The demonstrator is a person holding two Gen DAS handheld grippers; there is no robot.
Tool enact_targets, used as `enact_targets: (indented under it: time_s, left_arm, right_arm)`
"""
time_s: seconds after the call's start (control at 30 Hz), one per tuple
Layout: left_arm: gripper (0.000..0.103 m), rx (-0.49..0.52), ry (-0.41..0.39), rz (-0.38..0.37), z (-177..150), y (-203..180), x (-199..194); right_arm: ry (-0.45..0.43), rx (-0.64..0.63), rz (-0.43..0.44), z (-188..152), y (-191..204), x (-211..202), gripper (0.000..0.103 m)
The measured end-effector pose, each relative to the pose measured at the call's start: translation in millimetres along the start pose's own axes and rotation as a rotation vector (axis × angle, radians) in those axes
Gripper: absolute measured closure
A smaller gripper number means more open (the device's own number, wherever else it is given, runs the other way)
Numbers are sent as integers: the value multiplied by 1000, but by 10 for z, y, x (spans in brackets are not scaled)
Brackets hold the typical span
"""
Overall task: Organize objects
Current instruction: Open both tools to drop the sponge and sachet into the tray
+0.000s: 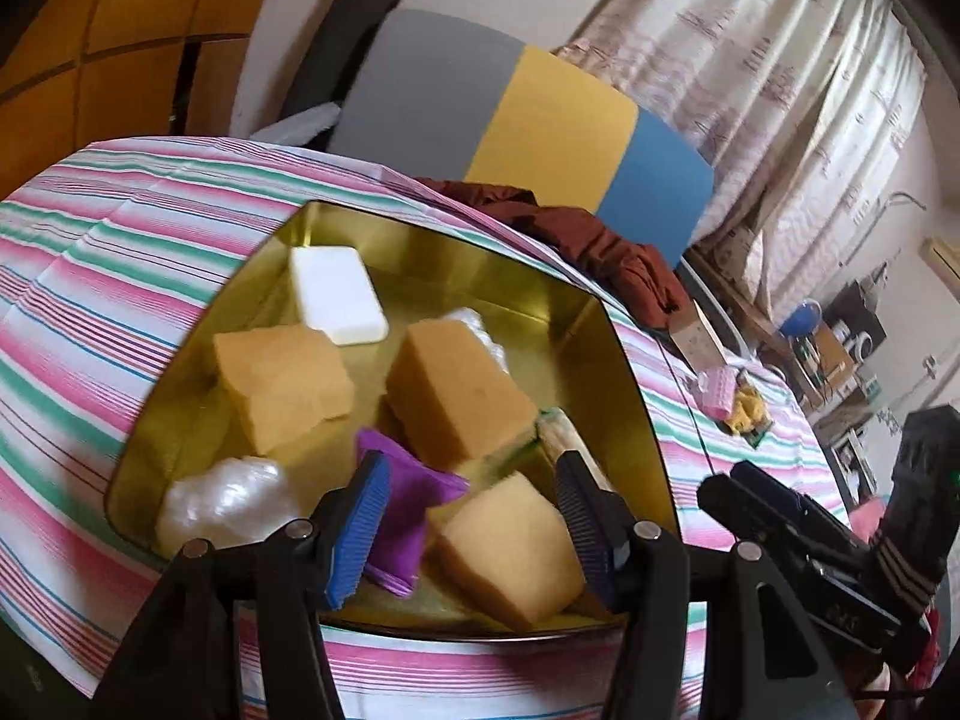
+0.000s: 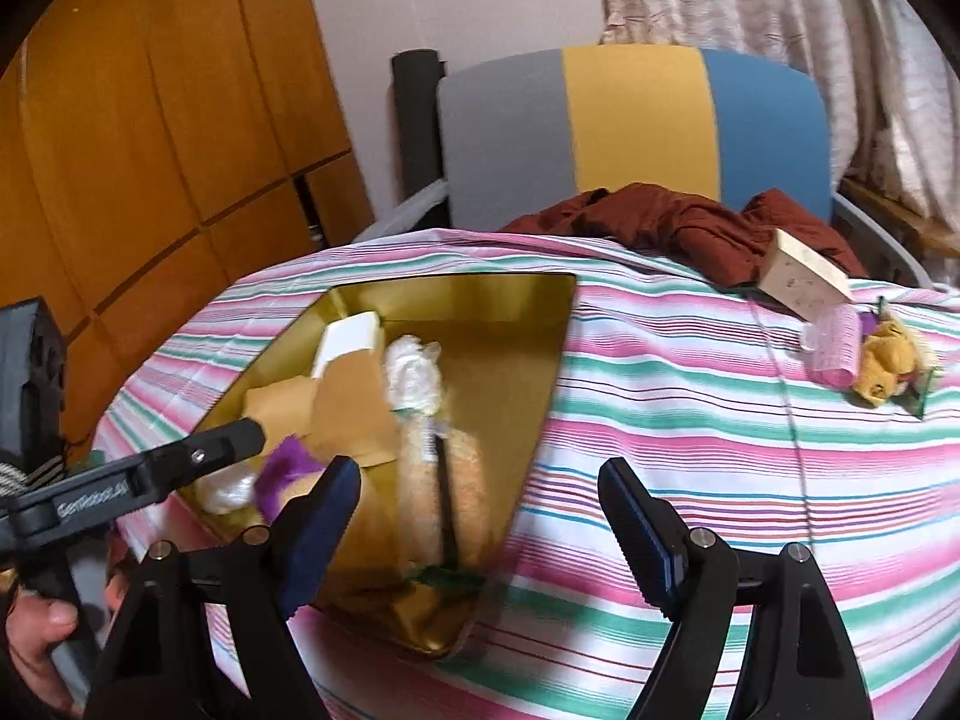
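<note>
Gold tin at frame centre holds sponges, soap — my left tongs gape over it, right tongs released lower centre, both empty.

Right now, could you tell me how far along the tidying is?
Well along: the gold tin already holds three sponges, including one, a white bar and a purple pouch. Nothing is in hand; the left gripper and right gripper are open. Left on the striped cloth: the pink roller, yellow toy and small box.
</note>
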State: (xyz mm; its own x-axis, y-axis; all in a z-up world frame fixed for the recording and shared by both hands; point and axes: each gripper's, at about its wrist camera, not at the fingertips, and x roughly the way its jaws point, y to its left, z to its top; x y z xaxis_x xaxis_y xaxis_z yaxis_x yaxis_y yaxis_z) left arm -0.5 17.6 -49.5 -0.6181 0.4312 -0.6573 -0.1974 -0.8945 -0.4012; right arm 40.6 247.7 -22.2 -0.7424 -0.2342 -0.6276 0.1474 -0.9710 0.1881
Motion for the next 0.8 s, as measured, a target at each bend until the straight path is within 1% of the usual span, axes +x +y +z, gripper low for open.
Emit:
enact_targets:
  time_s: [0.47,0.63,0.8]
  left_arm:
    - [45,86,30,-54,-37,-406,25]
    - [45,138,48,-74,-61,-630,59]
    - [45,188,71,-112,-91,-877,109]
  right_arm:
    - [-29,95,-52,-59,-425,-106,21]
    - [-47,116,-75,-97,-554,-143,21]
    - [-64,157,-112,-155,-756,-168,21]
